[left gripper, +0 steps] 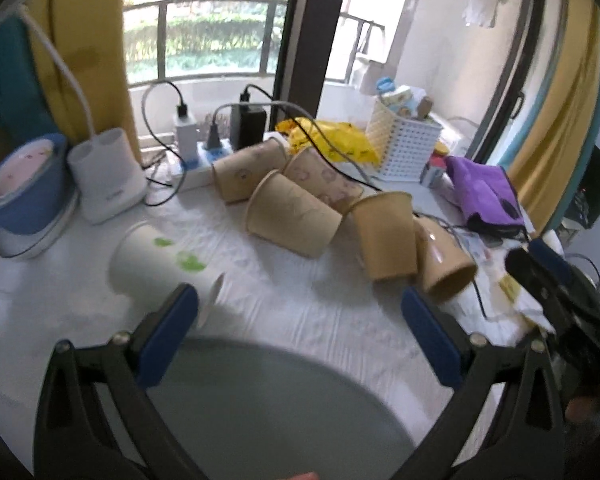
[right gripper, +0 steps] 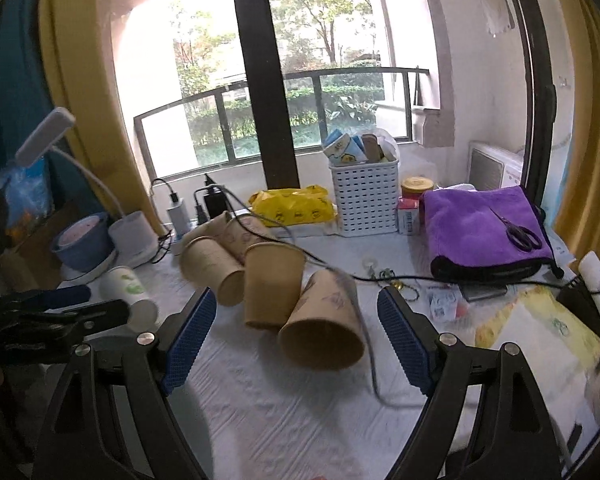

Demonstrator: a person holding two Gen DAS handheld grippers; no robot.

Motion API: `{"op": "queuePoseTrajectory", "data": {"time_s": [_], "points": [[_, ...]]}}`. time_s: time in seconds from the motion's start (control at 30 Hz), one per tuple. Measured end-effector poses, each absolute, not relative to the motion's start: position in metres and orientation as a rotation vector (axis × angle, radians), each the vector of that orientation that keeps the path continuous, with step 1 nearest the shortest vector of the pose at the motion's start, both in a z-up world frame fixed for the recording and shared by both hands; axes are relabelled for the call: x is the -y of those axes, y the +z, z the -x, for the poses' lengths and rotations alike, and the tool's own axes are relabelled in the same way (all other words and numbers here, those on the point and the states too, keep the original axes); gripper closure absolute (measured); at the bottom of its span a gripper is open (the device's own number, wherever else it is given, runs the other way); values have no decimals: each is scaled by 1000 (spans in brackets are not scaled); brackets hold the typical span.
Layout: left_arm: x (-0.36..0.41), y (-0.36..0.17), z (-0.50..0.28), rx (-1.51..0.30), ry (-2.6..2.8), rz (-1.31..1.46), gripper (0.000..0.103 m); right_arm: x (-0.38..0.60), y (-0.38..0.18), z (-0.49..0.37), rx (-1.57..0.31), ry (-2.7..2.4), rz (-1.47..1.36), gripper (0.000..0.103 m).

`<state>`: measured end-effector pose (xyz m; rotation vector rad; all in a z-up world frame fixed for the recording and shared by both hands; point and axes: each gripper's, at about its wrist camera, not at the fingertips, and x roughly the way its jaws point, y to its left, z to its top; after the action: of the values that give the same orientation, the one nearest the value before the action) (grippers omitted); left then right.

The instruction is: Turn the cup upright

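Left gripper point(left gripper: 300, 308) jaws are spread, empty; the white cup point(left gripper: 160, 268) lies on its side at their 10 o'clock. Right gripper point(right gripper: 296, 336) jaws are spread, empty, flanking a tipped brown cup point(right gripper: 324, 328) at 12 o'clock.

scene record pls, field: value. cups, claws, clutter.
surface: white cloth table
white cup: on its side, green print, next to the left claw's left finger
brown cups: about five in a cluster, tipped or leaning
nearest brown cup: on its side, mouth toward the right claw
left claw: open, empty
right claw: open, empty
cable: drapes over the brown cups
clutter: white basket, purple towel, scissors on the towel
upright cups: none clearly
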<state>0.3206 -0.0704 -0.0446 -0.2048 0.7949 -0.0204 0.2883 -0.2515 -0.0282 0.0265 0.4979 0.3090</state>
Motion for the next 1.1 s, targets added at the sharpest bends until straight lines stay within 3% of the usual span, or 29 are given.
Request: {"op": "queuePoseTrajectory", "data": {"time_s": [0.37,0.87,0.97,1.1], "points": [[63,-73,-409,-899,99,328,1,253,-33,-339,-513,269,-75,18],[46,-106,-467,-1008,186,383,2,252,-44,-354,-536,277,-102,18],[54,-110,-469,-1030,162,354,9,253,-43,-353,-528,274,-105,18],[58,-113,-466,-1035,141,354,10,253,-43,-352,-529,272,-114,18]]}}
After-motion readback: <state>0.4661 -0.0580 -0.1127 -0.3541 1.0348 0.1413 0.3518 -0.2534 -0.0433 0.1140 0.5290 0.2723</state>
